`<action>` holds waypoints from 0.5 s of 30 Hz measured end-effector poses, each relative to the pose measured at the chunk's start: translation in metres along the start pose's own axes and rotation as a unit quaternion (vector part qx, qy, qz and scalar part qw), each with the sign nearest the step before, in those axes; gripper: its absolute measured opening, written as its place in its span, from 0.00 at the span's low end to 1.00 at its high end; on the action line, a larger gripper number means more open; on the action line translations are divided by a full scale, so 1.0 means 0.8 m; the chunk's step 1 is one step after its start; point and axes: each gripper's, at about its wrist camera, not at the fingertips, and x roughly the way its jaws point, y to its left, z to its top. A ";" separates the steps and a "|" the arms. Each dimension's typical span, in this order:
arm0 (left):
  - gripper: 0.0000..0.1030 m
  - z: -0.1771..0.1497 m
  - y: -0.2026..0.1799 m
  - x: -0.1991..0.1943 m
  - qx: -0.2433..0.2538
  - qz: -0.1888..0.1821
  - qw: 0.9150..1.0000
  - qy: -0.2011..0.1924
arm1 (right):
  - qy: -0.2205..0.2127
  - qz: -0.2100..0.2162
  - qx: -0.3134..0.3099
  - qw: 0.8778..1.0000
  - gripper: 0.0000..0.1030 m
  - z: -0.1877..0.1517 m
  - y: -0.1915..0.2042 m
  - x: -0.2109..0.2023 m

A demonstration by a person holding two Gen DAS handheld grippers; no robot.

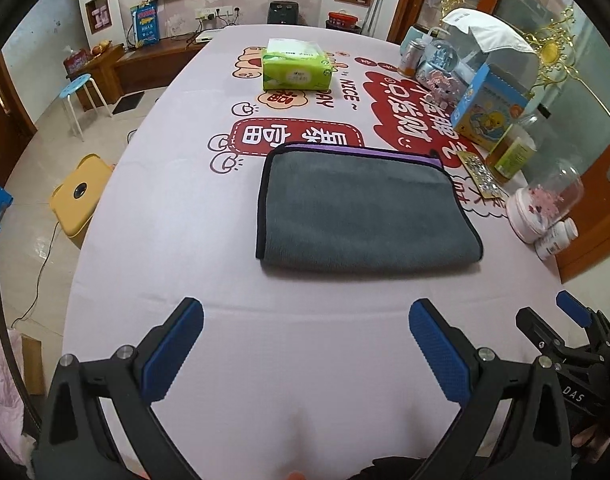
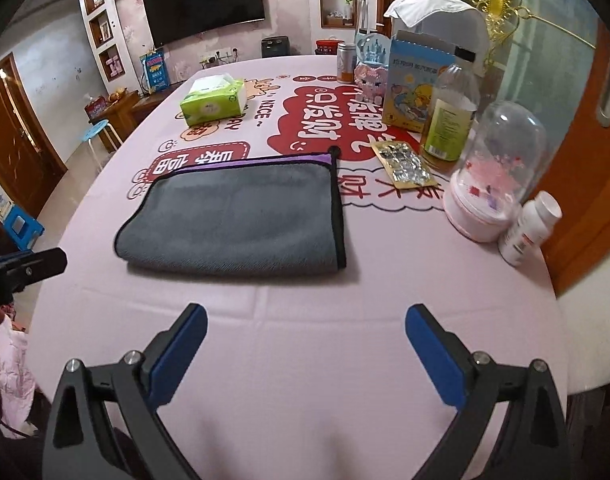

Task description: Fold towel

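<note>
Pink printed tablecloth (living room), folded towel.

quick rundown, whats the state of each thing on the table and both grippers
towel: folded, flat, purple strip showing at far edge
left gripper: open, empty, short of the towel
right gripper: open, empty, short of the towel
tissue pack: opened on top
oil bottle: upright, capped
glass dome: upright on its base
pill bottle: upright, capped
</note>
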 end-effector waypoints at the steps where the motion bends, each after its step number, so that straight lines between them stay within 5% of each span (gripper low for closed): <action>1: 0.99 -0.004 -0.001 -0.006 0.000 -0.004 1.000 -0.001 | 0.002 0.002 0.002 1.000 0.97 -0.002 0.000 -0.005; 15: 0.99 -0.042 -0.012 -0.104 0.007 -0.023 0.999 -0.031 | 0.022 0.036 0.033 0.999 1.00 -0.022 0.024 -0.104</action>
